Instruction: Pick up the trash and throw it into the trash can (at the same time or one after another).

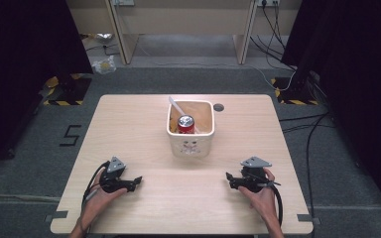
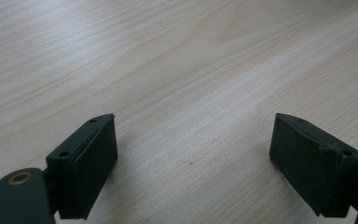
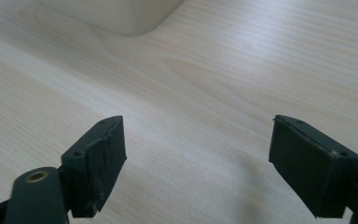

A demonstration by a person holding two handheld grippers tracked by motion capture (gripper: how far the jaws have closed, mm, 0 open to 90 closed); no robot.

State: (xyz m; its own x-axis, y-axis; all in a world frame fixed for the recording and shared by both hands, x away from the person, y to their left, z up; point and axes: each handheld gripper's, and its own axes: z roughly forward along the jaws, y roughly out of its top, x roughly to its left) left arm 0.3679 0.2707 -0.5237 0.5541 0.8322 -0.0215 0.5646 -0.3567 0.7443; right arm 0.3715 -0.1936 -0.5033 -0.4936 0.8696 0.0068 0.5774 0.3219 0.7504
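Left gripper (image 1: pixel 138 180) and right gripper (image 1: pixel 228 177) rest on the near table (image 1: pixel 129 124), jaws wide, empty. Farther off, mid-table, the white bin (image 1: pixel 190 144) holds a red can (image 1: pixel 186 124). Start pose; reaching forward probably comes next.

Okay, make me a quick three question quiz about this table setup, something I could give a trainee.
1. True or false: the red can stands inside the white bin.
2. Which best describes the left gripper and the right gripper? A, both open and holding nothing; B, both shut on the can; C, one open and one shut.
3. Fill in the missing word: the bin stands near the middle of the wooden ____.

Key
1. True. A white spoon-like utensil leans in the bin beside the can.
2. A. Each gripper's own view shows its jaws wide apart over bare wood.
3. Table.
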